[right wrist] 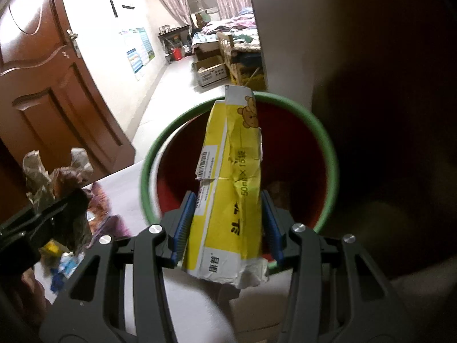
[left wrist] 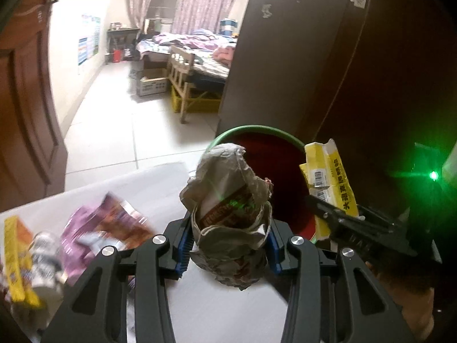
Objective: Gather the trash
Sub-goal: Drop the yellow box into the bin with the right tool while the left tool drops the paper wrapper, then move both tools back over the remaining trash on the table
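While both loads hang at the bin (right wrist: 328, 154), my left fingers (left wrist: 228, 245) clamp a crumpled paper wrapper (left wrist: 228, 200) beside its rim; right fingers (right wrist: 225, 223) grip a yellow carton (right wrist: 231, 171) over its mouth.

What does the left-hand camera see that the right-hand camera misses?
Left wrist only: the purple snack bag and yellow wrapper lying on the white table. Right wrist only: the door handle and a bear printed on the yellow box. Both: the crumpled paper wrapper in the left gripper, the box in the right gripper, and the green-rimmed bin.
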{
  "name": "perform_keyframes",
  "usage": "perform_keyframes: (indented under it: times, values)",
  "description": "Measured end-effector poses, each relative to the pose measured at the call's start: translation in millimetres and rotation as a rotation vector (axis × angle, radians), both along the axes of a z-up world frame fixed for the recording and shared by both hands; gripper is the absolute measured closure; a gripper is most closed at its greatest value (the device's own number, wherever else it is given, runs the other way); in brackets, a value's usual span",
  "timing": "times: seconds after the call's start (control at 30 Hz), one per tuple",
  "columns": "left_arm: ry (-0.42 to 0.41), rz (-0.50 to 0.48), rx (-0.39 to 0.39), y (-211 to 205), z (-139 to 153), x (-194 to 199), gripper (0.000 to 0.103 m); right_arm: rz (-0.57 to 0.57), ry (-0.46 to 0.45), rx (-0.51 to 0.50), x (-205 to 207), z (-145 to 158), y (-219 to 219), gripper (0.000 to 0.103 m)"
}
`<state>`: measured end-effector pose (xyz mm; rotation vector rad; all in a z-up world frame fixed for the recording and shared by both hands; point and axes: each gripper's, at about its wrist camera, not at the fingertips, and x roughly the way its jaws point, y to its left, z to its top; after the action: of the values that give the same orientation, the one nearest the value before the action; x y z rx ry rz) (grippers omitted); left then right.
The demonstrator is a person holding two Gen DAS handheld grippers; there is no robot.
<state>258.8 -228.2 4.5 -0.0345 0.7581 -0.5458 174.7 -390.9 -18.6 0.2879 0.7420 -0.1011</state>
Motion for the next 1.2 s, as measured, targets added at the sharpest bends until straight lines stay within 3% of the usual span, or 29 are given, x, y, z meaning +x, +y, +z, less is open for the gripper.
perform_keyframes:
  times: [0.4,0.63,0.73,0.77,0.83,0.9,1.2]
  values:
    - [0.060,-0.023,-0.005,-48,-5,53,0.063,-0.030,0.034,0.011,27,-17,-33,0.058]
    - [0.085,-0.047,0.007,-62,-10,56,0.063,-0.025,0.057,0.019,33,-20,-35,0.058]
    - [0.080,-0.045,0.006,-64,-6,65,0.050,-0.024,0.070,0.009,37,-21,-33,0.056]
    - [0.078,-0.037,0.003,-64,-5,65,0.041,-0.028,0.074,0.003,39,-21,-33,0.054]
    - [0.075,-0.030,-0.001,-63,-3,66,0.038,-0.028,0.073,0.001,39,-20,-32,0.048]
    - [0.072,-0.019,-0.006,-59,0,65,0.027,-0.034,0.067,-0.004,38,-19,-31,0.021]
    - [0.058,0.034,-0.035,-34,9,56,0.008,-0.045,0.049,-0.029,34,-15,-24,0.005]
